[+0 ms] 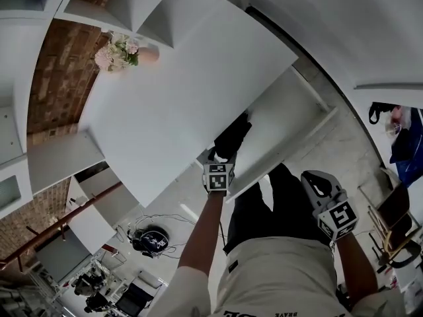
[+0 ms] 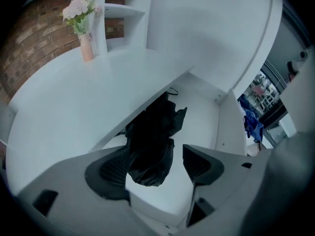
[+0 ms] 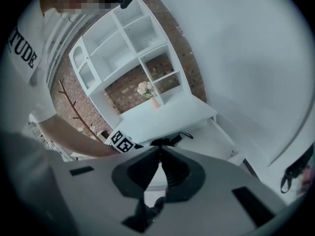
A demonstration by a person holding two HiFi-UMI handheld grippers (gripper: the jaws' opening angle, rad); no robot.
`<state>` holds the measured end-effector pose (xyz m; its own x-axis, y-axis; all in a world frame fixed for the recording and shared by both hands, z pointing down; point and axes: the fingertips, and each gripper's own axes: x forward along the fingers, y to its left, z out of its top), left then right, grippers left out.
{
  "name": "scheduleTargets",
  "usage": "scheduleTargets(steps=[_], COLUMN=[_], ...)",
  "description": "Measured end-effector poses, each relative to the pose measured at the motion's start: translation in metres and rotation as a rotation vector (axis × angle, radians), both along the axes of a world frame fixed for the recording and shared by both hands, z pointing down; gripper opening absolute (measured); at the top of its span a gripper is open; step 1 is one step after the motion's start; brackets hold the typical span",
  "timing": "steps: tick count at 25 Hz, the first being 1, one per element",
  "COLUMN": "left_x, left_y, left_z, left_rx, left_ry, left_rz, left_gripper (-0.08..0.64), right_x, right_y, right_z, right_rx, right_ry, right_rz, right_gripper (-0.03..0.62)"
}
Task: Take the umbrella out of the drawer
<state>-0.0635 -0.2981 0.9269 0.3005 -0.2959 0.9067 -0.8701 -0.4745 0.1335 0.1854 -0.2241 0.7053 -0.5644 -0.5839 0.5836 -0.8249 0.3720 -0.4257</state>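
A black folded umbrella (image 1: 232, 137) lies in the open white drawer (image 1: 291, 121) under the white desk top. My left gripper (image 1: 221, 158) reaches down into that drawer, just over the umbrella's near end. In the left gripper view the umbrella (image 2: 152, 141) sits between the jaws of the left gripper (image 2: 155, 168), which stand wide; the pads (image 2: 199, 163) do not press on it. My right gripper (image 1: 312, 179) hangs to the right, in front of the drawer, away from the umbrella. Its jaws (image 3: 160, 154) are shut with nothing between them. The umbrella (image 3: 166, 141) shows small beyond them.
A pink vase of flowers (image 1: 119, 53) stands on the desk top (image 1: 178, 104) near the brick wall. White shelves (image 3: 123, 48) rise behind. Cables and a dark round object (image 1: 151, 238) lie on the floor at left. A chair (image 1: 396, 223) and blue cloth (image 1: 404, 144) are at right.
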Motion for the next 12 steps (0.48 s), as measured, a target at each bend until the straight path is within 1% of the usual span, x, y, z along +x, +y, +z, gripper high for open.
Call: scheduleTargets(steps=[4,7,12], left_x=[-0.004,-0.007,0.001], left_y=[-0.005,-0.006,-0.011], left_z=[0.024,0.041,0.055], left_rx=[-0.024,-0.060,-0.105], left_ry=[-0.047,-0.078,-0.062], left_rz=[0.011,0.009,-0.012], left_gripper=[0.347,0.370,0.388], right_x=[-0.001,-0.001,0.003], right_y=[0.006,0.006,0.005], right_z=[0.010,0.014,0.022], right_rx=[-0.025,-0.030,-0.046], right_ry=[-0.016,-0.013,-0.018], right_rz=[0.006,-0.007,-0.008], right_gripper=[0.037,0.037,0.037])
